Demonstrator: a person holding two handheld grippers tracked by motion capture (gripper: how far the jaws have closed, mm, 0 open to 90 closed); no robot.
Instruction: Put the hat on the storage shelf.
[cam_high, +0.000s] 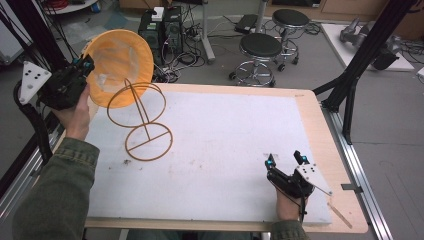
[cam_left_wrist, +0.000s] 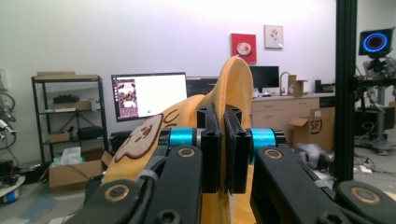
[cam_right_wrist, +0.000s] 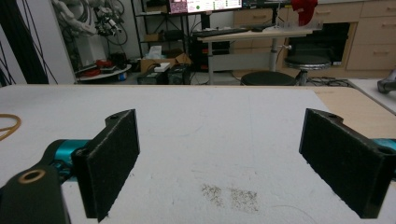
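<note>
At ten o'clock above the surface (cam_high: 210, 145), an orange hat (cam_high: 120, 65) is pinched by the left gripper (cam_high: 82, 67); placement on the wire stand (cam_high: 142, 122) remains. Right gripper (cam_high: 285, 161) is rested wide open, empty.

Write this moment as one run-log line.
left gripper: shut on yellow hat, held up | right gripper: open, low over table | wire stand: upright on table

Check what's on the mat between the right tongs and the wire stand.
Nothing: high view shows bare white mat between the right tongs and the wire stand, apart from faint smudges.
</note>
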